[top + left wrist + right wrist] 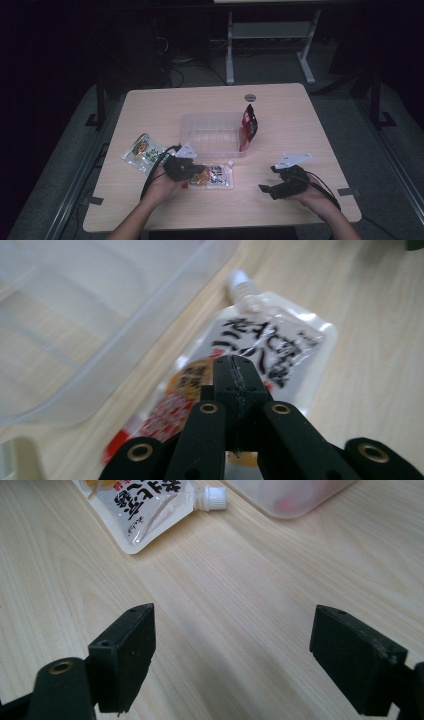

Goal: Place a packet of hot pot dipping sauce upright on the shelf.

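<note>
Currently the left gripper [196, 170] has its jaws clamped together, pinching the near-left part of the pouch [214, 176]; in the left gripper view the black tips meet over the printed pouch [260, 347] with its white cap [240, 279] pointing away. The pouch sits on the table [280, 105] just near the bin [186, 131], toward the middle. The right gripper [272, 189] rests at the near right, jaws spread wide, nothing between them; its own view has bare wood between the fingers [125, 650], the pouch far left. Step looks like pickup of the pouch for loading into the bin, lift barely begun or not yet. Next move likely needs a lift high enough to clear the bin's near wall, then carry far and drop inside. A red packet [248, 122] leans at the bin's right end, so the left and middle of the bin are freer. A green packet [142, 150] lies left, well clear. Room near the table's front edge is open.
</note>
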A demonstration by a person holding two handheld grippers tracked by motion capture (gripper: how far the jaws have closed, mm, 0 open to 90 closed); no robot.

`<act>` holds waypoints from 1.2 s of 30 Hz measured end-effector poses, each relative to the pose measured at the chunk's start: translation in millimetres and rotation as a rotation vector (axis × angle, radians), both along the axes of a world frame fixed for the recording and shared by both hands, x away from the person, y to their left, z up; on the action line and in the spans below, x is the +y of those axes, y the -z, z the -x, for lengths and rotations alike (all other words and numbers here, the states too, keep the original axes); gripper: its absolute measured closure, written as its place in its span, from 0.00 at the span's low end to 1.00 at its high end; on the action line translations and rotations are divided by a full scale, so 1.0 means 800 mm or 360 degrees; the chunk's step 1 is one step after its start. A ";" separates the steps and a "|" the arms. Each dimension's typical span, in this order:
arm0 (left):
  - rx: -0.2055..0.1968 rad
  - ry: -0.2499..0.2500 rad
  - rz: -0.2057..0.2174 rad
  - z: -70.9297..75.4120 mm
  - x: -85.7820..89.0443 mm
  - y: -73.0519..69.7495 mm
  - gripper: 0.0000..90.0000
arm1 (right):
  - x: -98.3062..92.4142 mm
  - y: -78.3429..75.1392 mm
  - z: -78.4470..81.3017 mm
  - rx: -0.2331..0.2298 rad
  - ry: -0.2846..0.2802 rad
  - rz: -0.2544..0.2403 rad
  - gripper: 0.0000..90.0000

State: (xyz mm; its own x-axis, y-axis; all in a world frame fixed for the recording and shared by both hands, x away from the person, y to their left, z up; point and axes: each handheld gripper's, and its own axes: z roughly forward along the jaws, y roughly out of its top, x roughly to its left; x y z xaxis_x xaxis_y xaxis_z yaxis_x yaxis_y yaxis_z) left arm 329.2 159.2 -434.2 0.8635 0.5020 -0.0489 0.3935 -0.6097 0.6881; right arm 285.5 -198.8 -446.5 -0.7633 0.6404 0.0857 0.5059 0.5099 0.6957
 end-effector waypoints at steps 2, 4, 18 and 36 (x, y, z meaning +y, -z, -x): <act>0.0009 -0.0012 0.0002 -0.004 0.002 0.003 1.00 | 0.001 0.000 0.000 0.0009 0.0004 -0.0002 0.20; 0.0019 -0.0007 0.0002 -0.006 0.000 0.006 1.00 | 0.002 0.000 0.000 0.0020 0.0006 0.0008 0.20; 0.0030 0.0027 -0.0083 -0.008 -0.012 0.020 1.00 | 0.003 -0.001 -0.004 0.0101 0.0075 -0.0028 0.16; 0.0029 0.0029 -0.0207 -0.007 -0.026 0.027 1.00 | 0.031 -0.003 -0.014 0.0236 0.0015 -0.0087 0.16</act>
State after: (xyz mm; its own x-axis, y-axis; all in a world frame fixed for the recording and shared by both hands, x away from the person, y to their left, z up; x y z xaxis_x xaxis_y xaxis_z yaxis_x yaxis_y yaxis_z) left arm 334.7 138.7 -455.4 0.8721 0.4893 -0.0005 0.3933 -0.7004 0.5956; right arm 296.9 -173.7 -444.4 -0.7338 0.6386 0.2317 0.6095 0.4682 0.6398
